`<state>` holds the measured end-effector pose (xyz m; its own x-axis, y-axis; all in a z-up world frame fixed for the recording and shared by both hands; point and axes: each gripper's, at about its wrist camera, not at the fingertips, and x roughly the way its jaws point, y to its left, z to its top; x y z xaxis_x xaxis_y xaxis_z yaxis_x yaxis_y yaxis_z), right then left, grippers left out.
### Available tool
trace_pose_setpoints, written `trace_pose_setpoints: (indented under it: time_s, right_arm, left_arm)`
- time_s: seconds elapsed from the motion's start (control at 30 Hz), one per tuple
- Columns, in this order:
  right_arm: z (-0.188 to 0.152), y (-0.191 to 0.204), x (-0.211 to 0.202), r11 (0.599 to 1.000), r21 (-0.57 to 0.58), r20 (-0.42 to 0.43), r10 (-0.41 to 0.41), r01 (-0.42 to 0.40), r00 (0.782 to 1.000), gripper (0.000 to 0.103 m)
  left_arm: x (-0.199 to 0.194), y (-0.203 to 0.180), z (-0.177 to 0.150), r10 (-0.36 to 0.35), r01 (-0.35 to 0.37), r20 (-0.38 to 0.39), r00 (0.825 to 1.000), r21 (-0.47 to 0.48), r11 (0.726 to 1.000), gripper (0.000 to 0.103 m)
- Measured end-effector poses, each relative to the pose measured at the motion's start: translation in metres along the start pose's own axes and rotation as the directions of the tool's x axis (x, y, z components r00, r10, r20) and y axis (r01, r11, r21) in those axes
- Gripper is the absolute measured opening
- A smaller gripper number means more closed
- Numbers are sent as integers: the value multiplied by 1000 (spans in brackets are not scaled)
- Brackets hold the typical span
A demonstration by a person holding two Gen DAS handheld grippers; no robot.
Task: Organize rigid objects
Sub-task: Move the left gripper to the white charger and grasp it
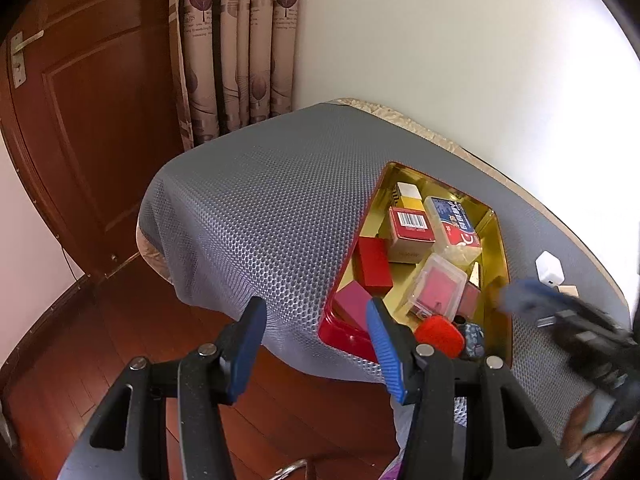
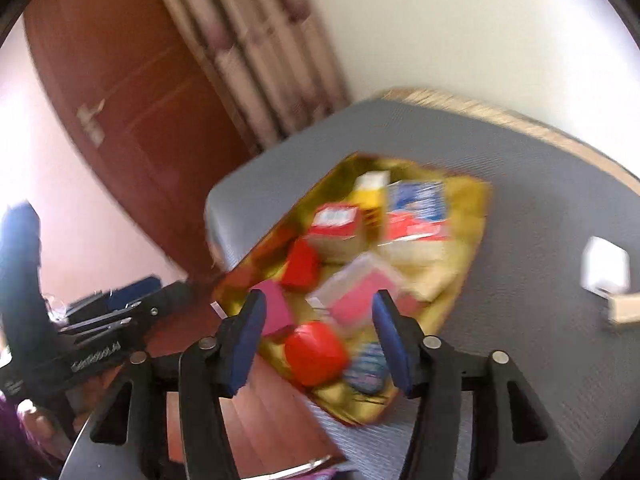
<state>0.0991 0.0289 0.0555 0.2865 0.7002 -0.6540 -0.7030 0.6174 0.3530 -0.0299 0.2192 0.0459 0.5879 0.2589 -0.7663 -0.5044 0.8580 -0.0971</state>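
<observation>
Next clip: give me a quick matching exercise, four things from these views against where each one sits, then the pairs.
Things:
1. white charger
2. barcode box
3. round red object
4. left gripper

Places:
A. tin, near end
B. on the grey mat, outside the tin
C. open, over the mat's near edge
D. tin, middle

Pairs: 1-B, 2-D, 3-A, 4-C

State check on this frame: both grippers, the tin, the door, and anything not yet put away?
left gripper: open, empty.
right gripper: open, empty, blurred.
gold tin: lidless, holding small boxes.
white charger: outside the tin, on the mat.
wooden block: outside the tin, beside the charger.
door: closed.
</observation>
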Motion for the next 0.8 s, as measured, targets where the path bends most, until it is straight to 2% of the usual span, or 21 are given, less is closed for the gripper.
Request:
trace_pose_setpoints:
  time_s: [0.07, 0.1, 0.17, 0.23, 0.27, 0.4, 0.5, 0.6, 0.67, 0.73, 0.8]
  right_arm:
    - [-8, -31, -24, 995, 48, 51, -89, 87, 995, 64]
    - [-13, -47, -32, 987, 68, 61, -151, 147, 987, 73]
    - [-30, -92, -46, 939, 117, 44, -331, 324, 943, 75]
    - [-46, -141, -60, 881, 176, -10, -445, 440, 895, 75]
    - [-51, -158, -65, 859, 192, -23, -480, 475, 877, 75]
    - [-76, -227, -101, 740, 238, -82, -630, 630, 772, 75]
    - [-87, -269, -117, 698, 318, -130, -638, 642, 759, 76]
    - [-93, -297, -127, 670, 383, -138, -639, 636, 757, 79]
    - [-98, -309, -130, 654, 415, -129, -646, 633, 752, 81]
    - [-99, -311, -133, 669, 431, -103, -631, 606, 769, 91]
    - [-97, -309, -130, 678, 427, -102, -621, 598, 777, 94]
  left_arm:
    - [-1, -4, -1, -13, 13, 3, 1000, 17, 1000, 53]
    - [-3, -6, -2, -23, 22, 6, 1000, 29, 999, 53]
    - [-8, -14, -4, -54, 52, 20, 998, 67, 996, 53]
    - [-15, -25, -6, -83, 78, 39, 996, 111, 991, 53]
    - [-18, -31, -7, -96, 89, 46, 994, 136, 987, 53]
    - [-28, -62, -12, -169, 159, 25, 985, 242, 957, 53]
    - [-26, -96, -6, -247, 254, -63, 967, 286, 924, 53]
    - [-23, -129, 3, -301, 322, -114, 947, 298, 899, 53]
    - [-19, -158, 11, -335, 368, -155, 930, 324, 871, 53]
    - [-9, -192, 21, -344, 394, -197, 918, 359, 846, 53]
    - [6, -228, 30, -368, 447, -262, 892, 392, 804, 54]
